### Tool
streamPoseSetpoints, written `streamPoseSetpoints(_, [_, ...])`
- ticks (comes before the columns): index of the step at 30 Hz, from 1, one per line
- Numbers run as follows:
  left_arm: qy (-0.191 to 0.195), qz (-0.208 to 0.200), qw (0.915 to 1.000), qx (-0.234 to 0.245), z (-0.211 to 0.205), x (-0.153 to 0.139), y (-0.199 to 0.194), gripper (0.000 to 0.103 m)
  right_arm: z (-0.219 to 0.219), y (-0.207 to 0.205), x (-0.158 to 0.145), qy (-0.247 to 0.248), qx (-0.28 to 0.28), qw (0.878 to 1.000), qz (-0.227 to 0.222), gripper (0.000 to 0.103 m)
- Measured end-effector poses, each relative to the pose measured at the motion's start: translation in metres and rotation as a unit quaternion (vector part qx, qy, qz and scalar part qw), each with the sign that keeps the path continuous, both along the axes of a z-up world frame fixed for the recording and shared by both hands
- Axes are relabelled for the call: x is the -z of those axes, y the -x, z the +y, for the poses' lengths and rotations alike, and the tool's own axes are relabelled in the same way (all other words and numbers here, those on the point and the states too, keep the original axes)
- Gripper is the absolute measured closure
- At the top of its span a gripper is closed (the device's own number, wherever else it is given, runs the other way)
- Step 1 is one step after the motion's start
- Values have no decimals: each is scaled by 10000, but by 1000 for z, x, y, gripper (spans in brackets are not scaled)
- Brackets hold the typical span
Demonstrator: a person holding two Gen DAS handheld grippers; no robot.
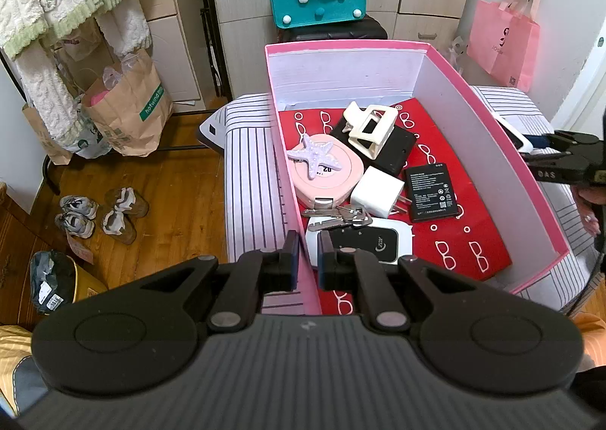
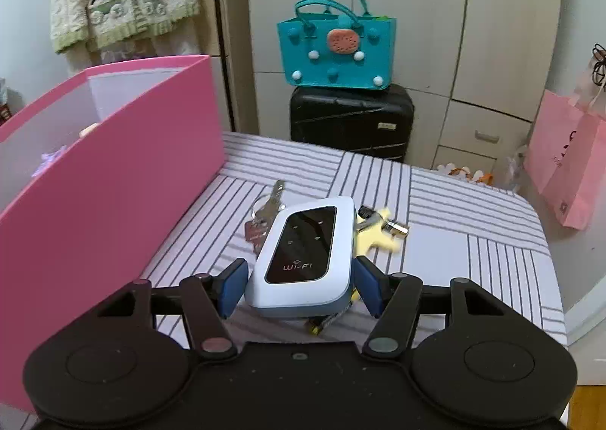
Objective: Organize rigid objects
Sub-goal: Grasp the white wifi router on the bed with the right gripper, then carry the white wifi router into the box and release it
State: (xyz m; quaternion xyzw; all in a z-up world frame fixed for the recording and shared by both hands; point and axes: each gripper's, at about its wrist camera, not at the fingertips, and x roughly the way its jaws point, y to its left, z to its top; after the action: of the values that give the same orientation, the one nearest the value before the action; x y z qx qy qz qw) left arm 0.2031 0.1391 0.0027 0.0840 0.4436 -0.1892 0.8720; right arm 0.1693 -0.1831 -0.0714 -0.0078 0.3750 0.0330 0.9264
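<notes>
My left gripper [image 1: 308, 259] is shut on the near wall of the pink box [image 1: 473, 119]. Inside the box lie a star clip [image 1: 312, 159], a pink round case [image 1: 333, 184], a cream claw clip [image 1: 373, 131], a white plug [image 1: 377, 193], a battery [image 1: 435, 191], keys [image 1: 341, 218] and a white-and-black device [image 1: 363, 240]. In the right wrist view my right gripper [image 2: 300, 269] is closed on the sides of a white Wi-Fi router [image 2: 303, 252] over the striped bed [image 2: 473, 240]. Keys [image 2: 267, 210] and a yellow piece [image 2: 375, 237] lie just beyond it.
The pink box [image 2: 113, 184] stands left of the router. A teal bag [image 2: 337, 51] sits on a black suitcase [image 2: 352, 123] past the bed's far edge. A pink bag [image 2: 568, 172] hangs at the right. Paper bags [image 1: 128, 108] and shoes [image 1: 98, 214] are on the floor at the left.
</notes>
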Motion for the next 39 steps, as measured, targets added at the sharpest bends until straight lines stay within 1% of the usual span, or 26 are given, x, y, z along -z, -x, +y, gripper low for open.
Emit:
streamPoseSetpoints(3, [19,23,10000,1,0,0,-1,95,2,8,-4,-98,-114,9998,106,37])
streamPoseSetpoints(6, [27,21,10000,0,0,0,-1,95,2,19,-9,-364,-145,9990,197,37])
streamPoseSetpoints(12, [15,17,10000,9,0,0,0,95,5,39,-12,-702,-269,9966,340,37])
streamPoseSetpoints(13, [17,20,10000,7,0,0,0,95,5,42,-14,-756,-261,9963,325,42])
streamPoseSetpoints(14, [15,10,10000,12,0,0,0,95,5,45,-15,-789,-269,9960,313,65])
streamPoseSetpoints(15, [6,4,10000,17,0,0,0,95,5,47,-18,-778,-233,9962,310,79])
streamPoseSetpoints(16, [4,1,10000,19,0,0,0,95,2,48,-20,-1017,-297,9936,383,84])
streamPoseSetpoints(17, [-2,-3,10000,20,0,0,0,95,-1,48,-22,-1192,-371,9911,455,84])
streamPoseSetpoints(18, [-5,-7,10000,22,0,0,1,95,-2,46,-23,-1232,-447,9900,522,84])
streamPoseSetpoints(21, [3,-1,10000,23,0,0,1,95,1,43,-24,-1086,-549,9907,604,84])
streamPoseSetpoints(23, [-1,-6,10000,22,0,0,2,95,2,42,-26,-1095,-607,9899,659,84])
streamPoseSetpoints(29, [-3,33,10000,32,-1,1,4,95,-7,33,-32,-1370,-446,9865,775,85])
streamPoseSetpoints(33, [-27,55,10000,40,0,0,5,95,-3,27,-56,-1199,-600,9883,724,86])
streamPoseSetpoints(39, [-128,138,9998,109,-2,-2,2,95,20,23,-110,-820,-1006,9910,317,86])
